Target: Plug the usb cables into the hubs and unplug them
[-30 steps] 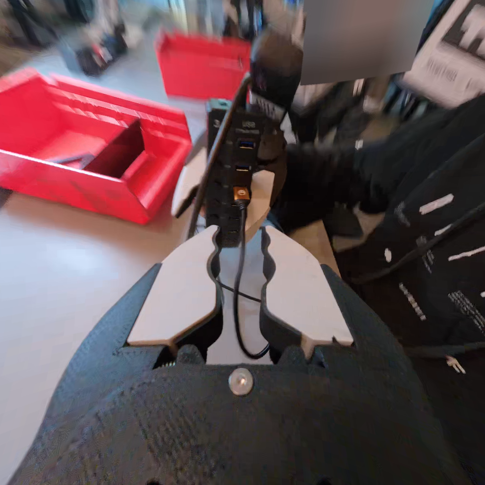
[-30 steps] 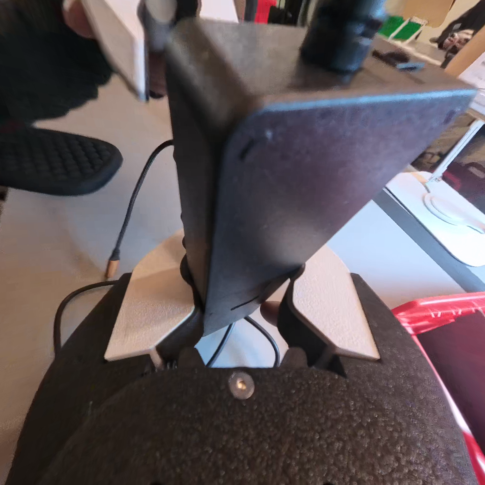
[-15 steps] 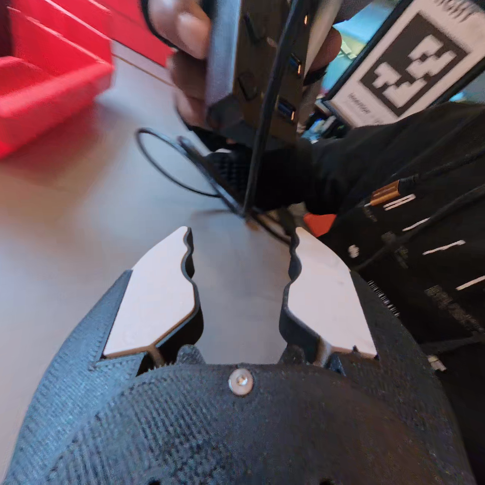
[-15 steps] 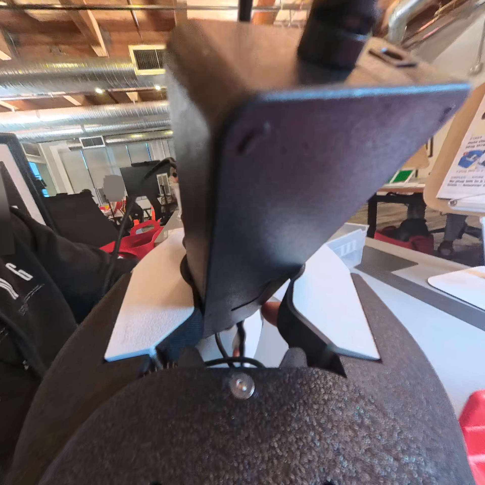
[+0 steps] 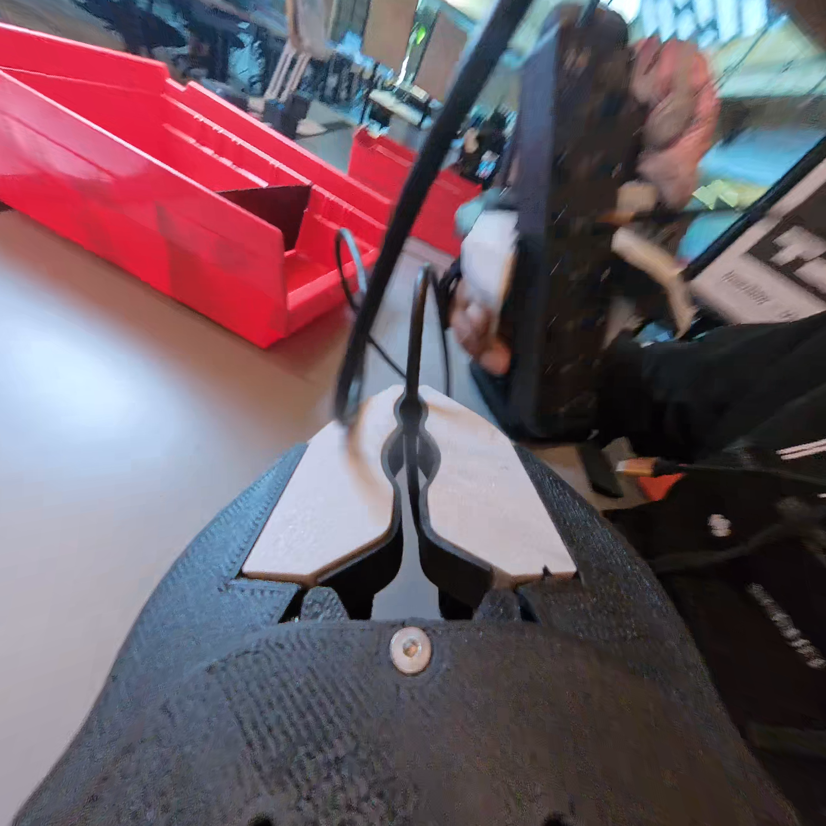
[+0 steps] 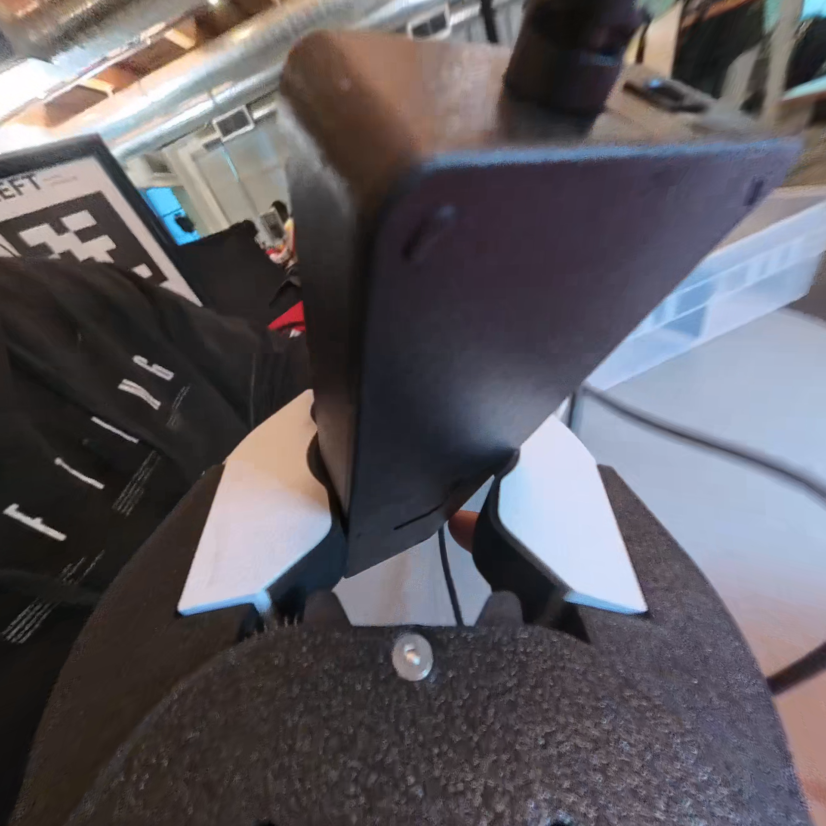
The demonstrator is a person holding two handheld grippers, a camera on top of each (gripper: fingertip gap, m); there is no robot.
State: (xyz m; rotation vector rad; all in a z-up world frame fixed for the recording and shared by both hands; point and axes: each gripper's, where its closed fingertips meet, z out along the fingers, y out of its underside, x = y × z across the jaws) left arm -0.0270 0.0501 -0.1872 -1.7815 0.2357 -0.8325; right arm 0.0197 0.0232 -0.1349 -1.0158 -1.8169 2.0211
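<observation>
- The left gripper (image 5: 411, 429) pinches a thin, floppy black cable (image 5: 418, 322); better to hold its hard plug.
- The right gripper (image 6: 415, 505) squeezes the stiff black hub (image 6: 514, 304), rising toward 12 o'clock.

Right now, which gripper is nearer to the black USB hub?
Right. The right gripper is clamped on the black USB hub, holding it off the table. The left gripper sits apart from it, shut on a thin black cable.
</observation>
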